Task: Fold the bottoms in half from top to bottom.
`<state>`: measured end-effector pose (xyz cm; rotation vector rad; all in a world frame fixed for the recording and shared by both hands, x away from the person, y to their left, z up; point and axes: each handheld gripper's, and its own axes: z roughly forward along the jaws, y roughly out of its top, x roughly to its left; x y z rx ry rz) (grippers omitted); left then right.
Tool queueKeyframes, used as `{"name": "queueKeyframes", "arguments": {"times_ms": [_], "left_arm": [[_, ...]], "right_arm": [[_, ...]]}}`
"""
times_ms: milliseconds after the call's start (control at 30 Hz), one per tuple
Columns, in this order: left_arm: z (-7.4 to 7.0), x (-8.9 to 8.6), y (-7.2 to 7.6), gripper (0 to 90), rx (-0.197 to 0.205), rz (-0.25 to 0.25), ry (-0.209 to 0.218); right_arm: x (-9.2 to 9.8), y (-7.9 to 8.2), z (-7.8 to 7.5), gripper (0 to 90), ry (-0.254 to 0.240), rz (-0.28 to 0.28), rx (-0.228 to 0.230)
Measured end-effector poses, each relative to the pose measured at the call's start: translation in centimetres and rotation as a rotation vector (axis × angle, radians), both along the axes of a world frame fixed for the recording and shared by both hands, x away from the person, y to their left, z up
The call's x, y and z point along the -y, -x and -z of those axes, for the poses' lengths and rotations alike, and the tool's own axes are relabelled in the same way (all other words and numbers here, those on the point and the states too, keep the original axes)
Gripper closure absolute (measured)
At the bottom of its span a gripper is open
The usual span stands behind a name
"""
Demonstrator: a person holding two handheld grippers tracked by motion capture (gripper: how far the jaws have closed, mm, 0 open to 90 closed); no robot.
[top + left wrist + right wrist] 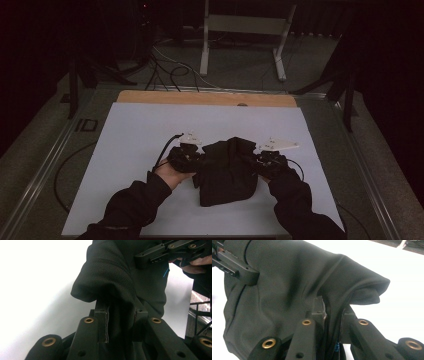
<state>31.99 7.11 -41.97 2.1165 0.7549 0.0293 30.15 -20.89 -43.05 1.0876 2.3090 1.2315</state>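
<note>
Both the left gripper (192, 156) and right gripper (262, 159) pinch the black garment (226, 172) mid-bench; uneven pulling could slip fabric from thin pinches.

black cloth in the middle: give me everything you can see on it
The black cloth is a dark woven garment-like piece, folded into a rough bundle with seams and rolled edges. It sits on the white table sheet, its upper part bunched up between the two hands. The left gripper and right gripper each pinch a fold of it from opposite sides. A small blue mark shows on the fabric.
</note>
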Motion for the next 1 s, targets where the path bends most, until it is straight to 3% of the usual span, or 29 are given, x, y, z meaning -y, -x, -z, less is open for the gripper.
{"name": "queueKeyframes", "arguments": {"times_ms": [667,1000], "left_arm": [[-1.5,-3.6,-1.2,73.7,0.026,-0.019,-0.021],[-0.4,-4.0,-2.1,73.6,0.007,-0.009,-0.026]], "right_arm": [[-3.5,-1.4,-1.4,79.2,-0.008,-0.041,0.038],[-4.1,-1.6,-1.1,79.2,-0.002,-0.036,0.028]]}}
